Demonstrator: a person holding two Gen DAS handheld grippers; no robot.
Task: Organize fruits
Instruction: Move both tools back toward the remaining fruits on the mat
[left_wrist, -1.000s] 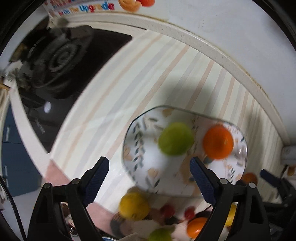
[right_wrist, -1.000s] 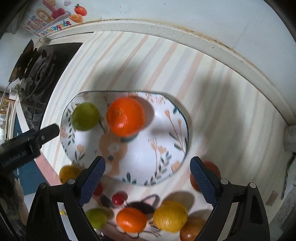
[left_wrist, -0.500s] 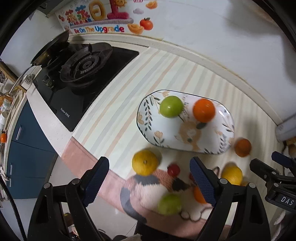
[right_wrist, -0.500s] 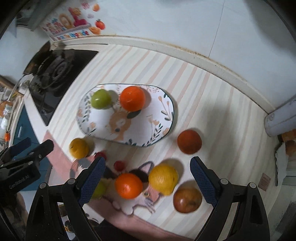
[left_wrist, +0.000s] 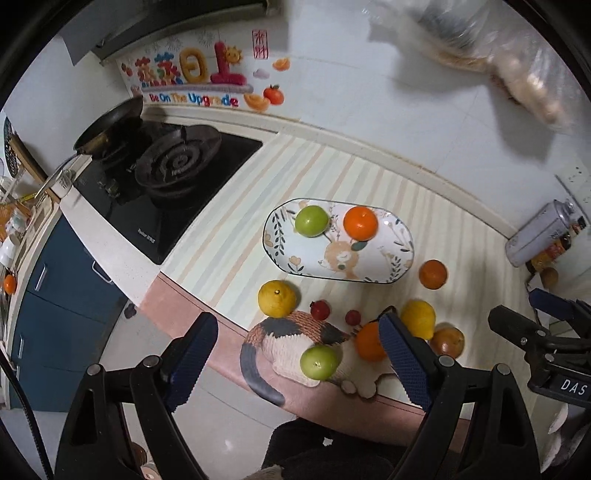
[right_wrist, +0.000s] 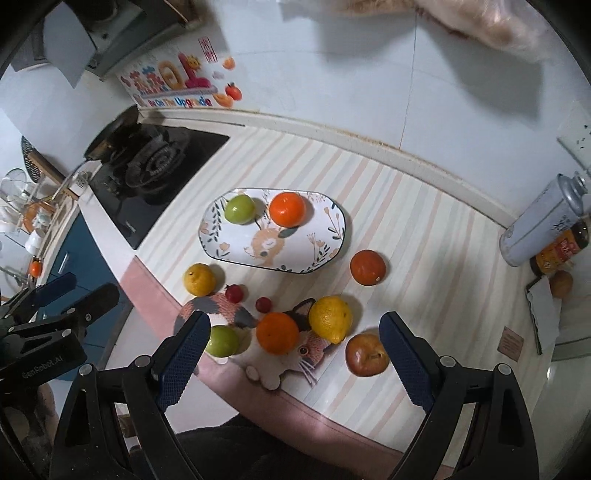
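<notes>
Left wrist view shows my left gripper with its jaws spread wide and nothing between the pads, high over the striped counter. Near the centre of the frame lies the oval plate, carrying a green apple and an orange side by side along its upper edge. Below the plate, loose on the counter, I see a yellow citrus, two small red fruits, a second green apple on the cat-shaped mat, and a lone orange at the plate's lower right. At the upper left sits the black stove.

From the right wrist view, my right gripper is likewise spread and empty. Between its fingers in the lower middle of the frame sit another orange, a lemon touching it, and a brownish fruit just right. A silver can leans at the right edge.
</notes>
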